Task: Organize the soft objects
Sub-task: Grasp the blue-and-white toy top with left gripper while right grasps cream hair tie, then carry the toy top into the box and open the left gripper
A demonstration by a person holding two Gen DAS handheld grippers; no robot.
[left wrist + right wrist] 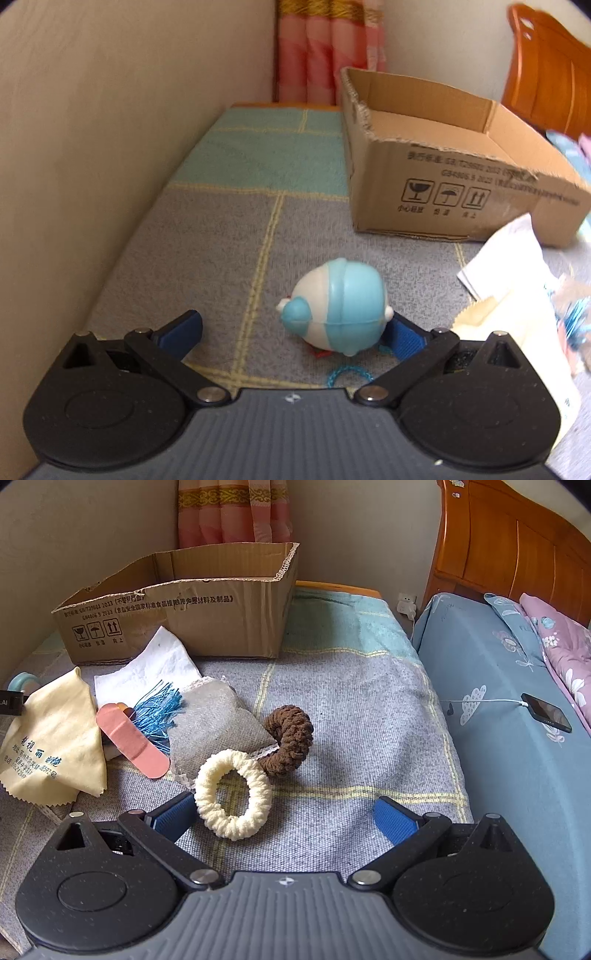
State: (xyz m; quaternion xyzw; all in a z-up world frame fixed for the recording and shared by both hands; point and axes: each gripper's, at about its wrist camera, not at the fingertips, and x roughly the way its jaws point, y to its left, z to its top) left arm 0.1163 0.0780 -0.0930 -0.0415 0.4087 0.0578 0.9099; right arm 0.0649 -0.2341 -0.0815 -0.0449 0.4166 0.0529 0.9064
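Observation:
A blue and white squishy toy [334, 306] lies on the grey checked blanket [221, 240], between the wide-apart fingers of my open left gripper [291, 330], close to the right finger. My open right gripper [284, 816] hovers over a cream scrunchie [232, 794] that lies by its left finger. A brown scrunchie [291, 734], a grey pouch [214, 723], a blue tassel [159, 709], a pink plaster-shaped piece [129, 744], a yellow cloth [51, 746] and a white cloth [159, 661] lie behind. An open cardboard box [177, 620] stands at the back; its inside looks empty in the left wrist view [443, 147].
A wall [92, 147] runs along the left of the blanket. A bed with a blue sheet [517, 720] lies to the right, with a phone on a cable [546, 712] and a wooden headboard [517, 554]. A pink curtain [232, 513] hangs behind the box.

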